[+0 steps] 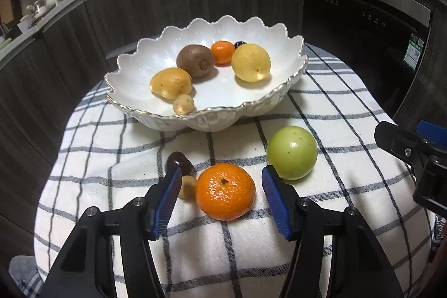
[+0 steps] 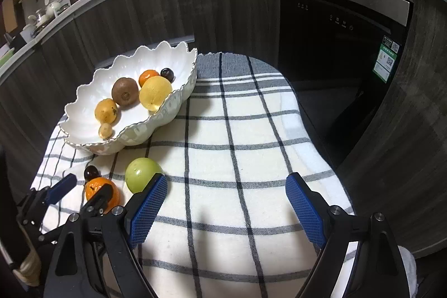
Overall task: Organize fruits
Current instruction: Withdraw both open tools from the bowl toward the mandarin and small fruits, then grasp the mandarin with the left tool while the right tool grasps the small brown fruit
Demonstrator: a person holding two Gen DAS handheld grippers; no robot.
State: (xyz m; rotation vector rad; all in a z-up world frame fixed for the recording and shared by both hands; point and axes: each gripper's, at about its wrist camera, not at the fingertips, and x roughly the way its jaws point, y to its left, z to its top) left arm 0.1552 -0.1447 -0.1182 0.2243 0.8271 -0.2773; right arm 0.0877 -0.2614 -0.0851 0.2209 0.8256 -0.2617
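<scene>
Left wrist view: the tangerine, near the cloth's front edge, is straddled untouched by the spread left gripper; the longan could be nudged, while the right gripper is held spread, empty.

Orange mandarin (stem up) beside green fruit

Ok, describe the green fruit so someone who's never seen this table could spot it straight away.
Start at the scalloped white ceramic bowl on the checked cloth. In front of it on the cloth sits the round, smooth green fruit, beside a loose orange mandarin. It is the only green thing there.
</scene>
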